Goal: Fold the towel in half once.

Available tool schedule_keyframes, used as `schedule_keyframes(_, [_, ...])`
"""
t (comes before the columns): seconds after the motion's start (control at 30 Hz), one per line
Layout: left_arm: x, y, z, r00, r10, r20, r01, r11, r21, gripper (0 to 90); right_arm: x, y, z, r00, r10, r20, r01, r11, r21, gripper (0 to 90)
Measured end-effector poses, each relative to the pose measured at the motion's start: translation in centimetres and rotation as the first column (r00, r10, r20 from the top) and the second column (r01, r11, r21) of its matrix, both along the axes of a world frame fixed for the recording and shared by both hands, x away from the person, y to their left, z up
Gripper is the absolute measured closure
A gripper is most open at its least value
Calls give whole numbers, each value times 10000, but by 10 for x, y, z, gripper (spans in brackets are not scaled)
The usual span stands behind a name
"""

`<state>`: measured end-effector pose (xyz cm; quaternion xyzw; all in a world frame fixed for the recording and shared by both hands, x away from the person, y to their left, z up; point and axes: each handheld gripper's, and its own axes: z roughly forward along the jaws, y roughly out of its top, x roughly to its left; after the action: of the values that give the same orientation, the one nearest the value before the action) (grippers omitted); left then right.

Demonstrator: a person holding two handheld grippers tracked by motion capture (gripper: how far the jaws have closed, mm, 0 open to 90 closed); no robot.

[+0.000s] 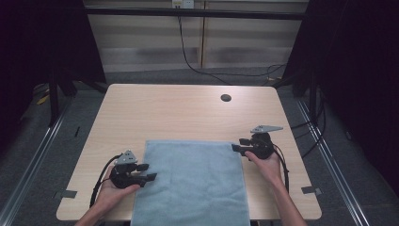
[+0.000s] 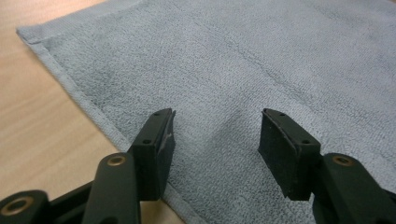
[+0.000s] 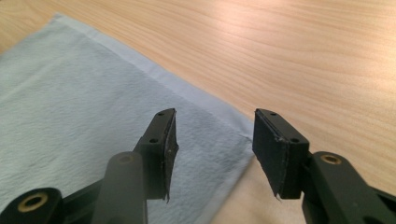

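Item 1: towel (image 1: pixel 190 183), blue-grey terry, spread flat on near half of surface (image 1: pixel 188 113), near edge hanging off near rim toward camera. Hemmed. Far edge lies abt mid-surface.

Item 2: left gripper (image 1: pixel 147 172), held in person's left hand (image 1: pixel 110 190), at towel's left edge, near part. Jaws wide open, holding nothing; in left gripper view (image 2: pixel 215 149) one jaw sits over the hem, the other over the pile further in. Whether tips touch the cloth: can't tell.

Item 3: right gripper (image 1: pixel 237 145), in right hand (image 1: pixel 268 165), at towel's far right corner. Jaws wide open, empty; in right gripper view (image 3: pixel 212 149) they straddle the corner, one over cloth, one over bare wood.

Item 4: surface, light wood, w/ dark round cable hole (image 1: pixel 226 98) far right, well apart from towel.

Risks (judged):
- Left jaws are over flat cloth, not under the hem; closing there may pinch a fold of pile or slip off, no real grip.
- Right jaw on wood side could scrape surface and push the corner away instead of catching it.
- Grips uneven (mid-edge vs corner), so a lift or fold prob. goes skewed.
- Overhang at near rim may drag towel off if pulled nearward.
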<state>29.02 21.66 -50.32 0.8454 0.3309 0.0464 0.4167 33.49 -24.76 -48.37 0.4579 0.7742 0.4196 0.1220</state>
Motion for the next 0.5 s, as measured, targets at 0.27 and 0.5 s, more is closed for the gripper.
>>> schedule_keyframes(0.27, [2, -1, 0, 10000, -79, 9, 79, 10000, -7, 417, 21, 7, -14, 9978, 374, -543, -392, 9988, -310, 467])
schedule_keyframes(0.5, [2, 0, 1, 9999, 65, 132, -64, 10000, -74, 405, 24, 12, -22, 9983, 220, -546, -262, 9967, -774, 443])
